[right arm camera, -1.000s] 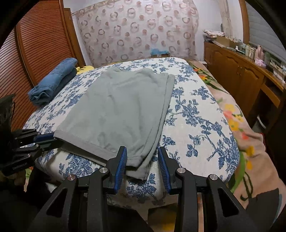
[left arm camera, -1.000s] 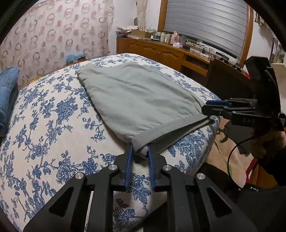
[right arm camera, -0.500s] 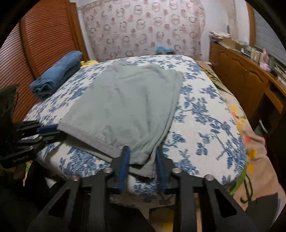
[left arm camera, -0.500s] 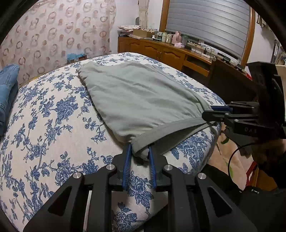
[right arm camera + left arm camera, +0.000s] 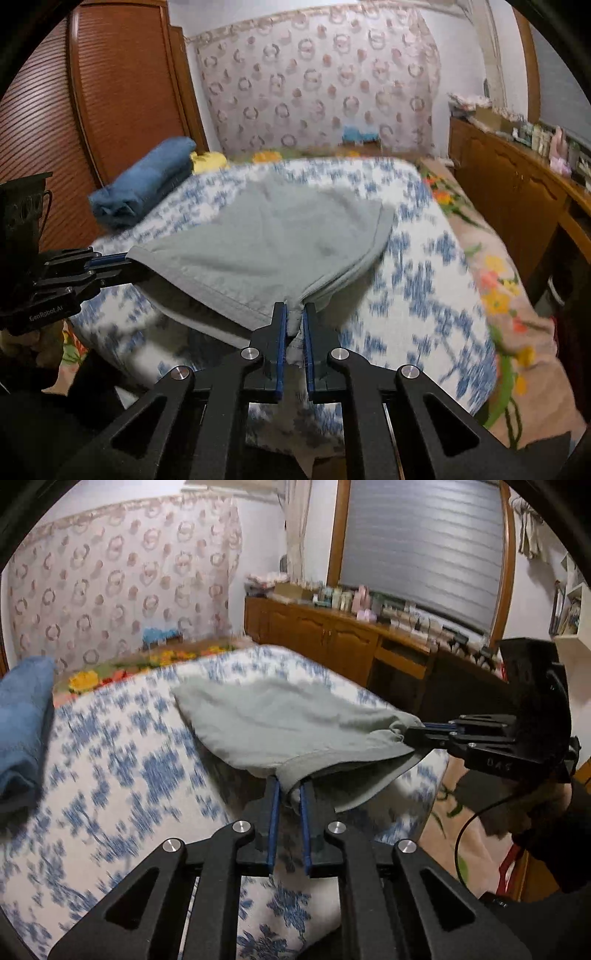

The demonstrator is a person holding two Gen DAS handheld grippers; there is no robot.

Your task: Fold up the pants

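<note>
Left wrist view: waistband corners of the grey pants are clamped by left gripper and right gripper, jaws just closed, so the hem lifts evenly.

Each camera rides on its own gripper, looking forward and slightly down along the fingers from just off the bed's near edge. The left view faces across the bed toward the wooden cabinets; the right view faces the patterned curtain. Both share the grey pants at close range, and each shows the other gripper
</note>
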